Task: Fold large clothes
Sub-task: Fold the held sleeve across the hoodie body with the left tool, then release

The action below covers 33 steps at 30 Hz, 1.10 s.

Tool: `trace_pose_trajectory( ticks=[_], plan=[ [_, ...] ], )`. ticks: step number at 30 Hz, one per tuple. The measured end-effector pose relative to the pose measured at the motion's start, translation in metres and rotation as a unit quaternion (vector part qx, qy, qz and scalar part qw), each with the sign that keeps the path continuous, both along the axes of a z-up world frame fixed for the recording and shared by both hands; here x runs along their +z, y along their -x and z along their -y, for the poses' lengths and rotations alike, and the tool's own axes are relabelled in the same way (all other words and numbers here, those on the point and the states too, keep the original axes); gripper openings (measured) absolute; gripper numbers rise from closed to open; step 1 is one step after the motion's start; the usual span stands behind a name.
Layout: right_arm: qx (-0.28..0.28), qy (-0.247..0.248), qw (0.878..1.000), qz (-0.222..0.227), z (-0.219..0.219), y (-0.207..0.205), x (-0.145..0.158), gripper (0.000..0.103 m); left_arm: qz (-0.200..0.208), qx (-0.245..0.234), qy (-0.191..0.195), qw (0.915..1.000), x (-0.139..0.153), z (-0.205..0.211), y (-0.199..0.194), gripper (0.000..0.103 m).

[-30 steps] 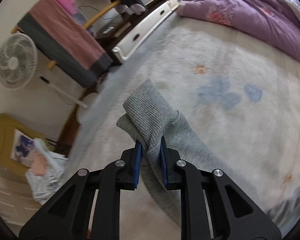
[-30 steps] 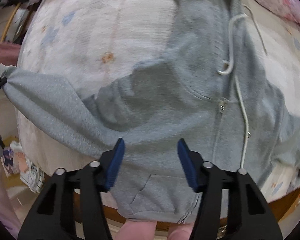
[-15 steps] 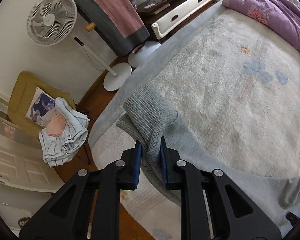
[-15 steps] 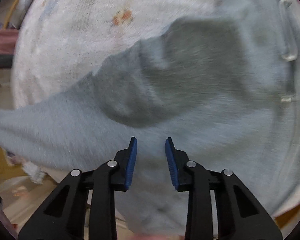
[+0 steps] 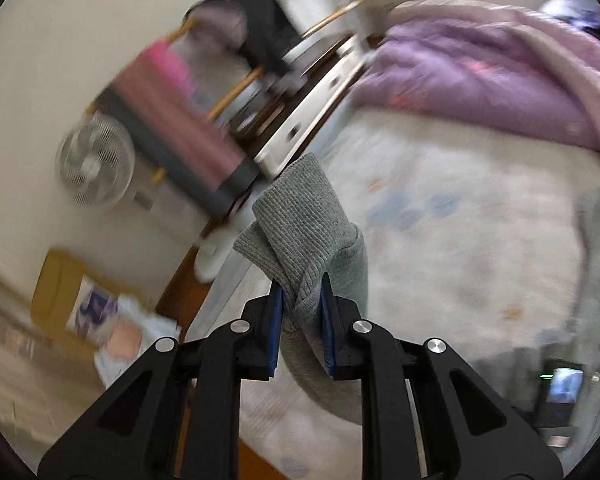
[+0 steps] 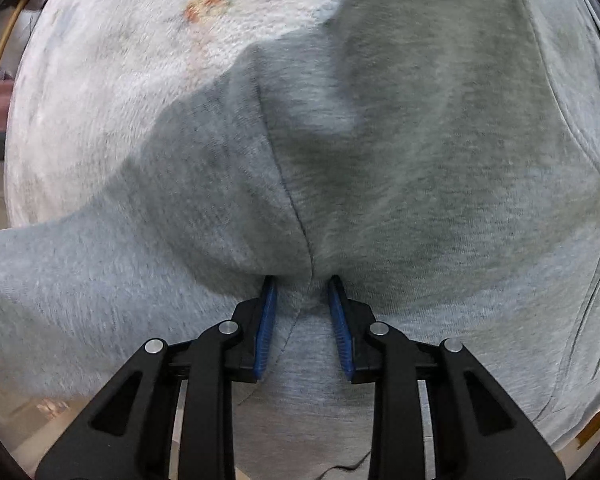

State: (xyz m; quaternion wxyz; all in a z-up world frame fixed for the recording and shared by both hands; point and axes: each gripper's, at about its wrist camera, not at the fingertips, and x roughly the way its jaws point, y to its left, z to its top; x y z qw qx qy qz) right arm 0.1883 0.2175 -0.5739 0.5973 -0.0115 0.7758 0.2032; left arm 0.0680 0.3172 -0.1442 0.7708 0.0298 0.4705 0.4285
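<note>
A large grey hoodie (image 6: 420, 140) lies spread on the pale bed cover (image 6: 120, 60). My right gripper (image 6: 302, 292) points steeply down at it. Its blue pads pinch a bunched fold of fabric at the seam where the sleeve meets the body. In the left wrist view, my left gripper (image 5: 300, 300) is shut on the ribbed sleeve cuff (image 5: 296, 208), which stands up between the pads. The sleeve hangs down below them, lifted off the bed cover (image 5: 440, 240). The hoodie's body (image 5: 596, 260) shows at the right edge of that view.
A purple duvet (image 5: 480, 80) is heaped at the far end of the bed. Beyond the bed's left edge stand a white drawer unit (image 5: 312, 120), a drying rack with a pink towel (image 5: 172, 120), a white fan (image 5: 94, 164) and a yellow chair with clothes (image 5: 80, 304).
My left gripper has risen with the cuff, lifting the sleeve off the bed. My right gripper has dropped onto the hoodie, and its jaws have gone from wide apart to pinching the fabric.
</note>
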Motion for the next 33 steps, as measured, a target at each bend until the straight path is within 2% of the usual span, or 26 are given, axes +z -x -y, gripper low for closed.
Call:
trace_pose_trajectory(
  ticks=[5,8,9,12,14,16,18,20,22,24,25,28,31,33],
  plan=[
    [-0.024,-0.026,0.999,-0.012,0.023,-0.012,-0.001,0.025,0.017,-0.089,0.047,0.9947,0.014,0.088,-0.049,0.017],
    [-0.053,-0.061,0.996,-0.043,0.047,-0.023,0.000,0.017,0.015,-0.124,0.047,0.9910,0.015,0.141,-0.069,0.017],
    [-0.062,-0.075,0.994,-0.051,0.057,-0.026,0.002,0.017,0.013,-0.134,0.047,0.9898,0.014,0.155,-0.075,0.017],
    [-0.090,-0.109,0.989,-0.039,0.110,-0.038,0.022,0.019,0.004,-0.165,0.062,0.9843,0.009,0.207,-0.097,0.017],
    [-0.107,-0.119,0.987,-0.009,0.163,-0.047,0.041,0.019,-0.010,-0.186,0.061,0.9806,-0.001,0.239,-0.110,0.017],
    [-0.142,-0.127,0.982,-0.008,0.216,-0.053,0.050,0.019,-0.030,-0.220,0.061,0.9731,-0.015,0.280,-0.120,0.017],
    [-0.183,-0.123,0.975,-0.005,0.280,-0.058,0.057,0.019,-0.050,-0.247,0.060,0.9659,-0.035,0.318,-0.128,0.017],
    [-0.198,-0.101,0.975,0.009,0.329,-0.056,0.064,0.019,-0.070,-0.263,0.054,0.9607,-0.056,0.347,-0.132,0.017],
    [-0.217,-0.077,0.973,0.018,0.379,-0.054,0.069,0.019,-0.101,-0.271,0.055,0.9557,-0.089,0.379,-0.134,0.017],
    [-0.253,-0.063,0.965,0.009,0.431,-0.051,0.068,0.019,-0.126,-0.283,0.063,0.9488,-0.121,0.405,-0.134,0.017],
    [-0.268,-0.058,0.962,0.004,0.444,-0.040,0.071,0.019,-0.137,-0.289,0.060,0.9455,-0.137,0.420,-0.133,0.017],
    [-0.315,-0.029,0.949,-0.001,0.493,-0.018,0.075,0.019,-0.171,-0.314,0.062,0.9318,-0.183,0.459,-0.125,0.017],
    [-0.348,0.006,0.938,-0.004,0.524,0.001,0.066,0.019,-0.233,-0.335,0.056,0.9112,-0.235,0.491,-0.110,0.017],
    [-0.379,0.015,0.925,-0.018,0.536,0.008,0.063,0.019,-0.276,-0.344,0.054,0.8956,-0.264,0.504,-0.100,0.020]
  ],
)
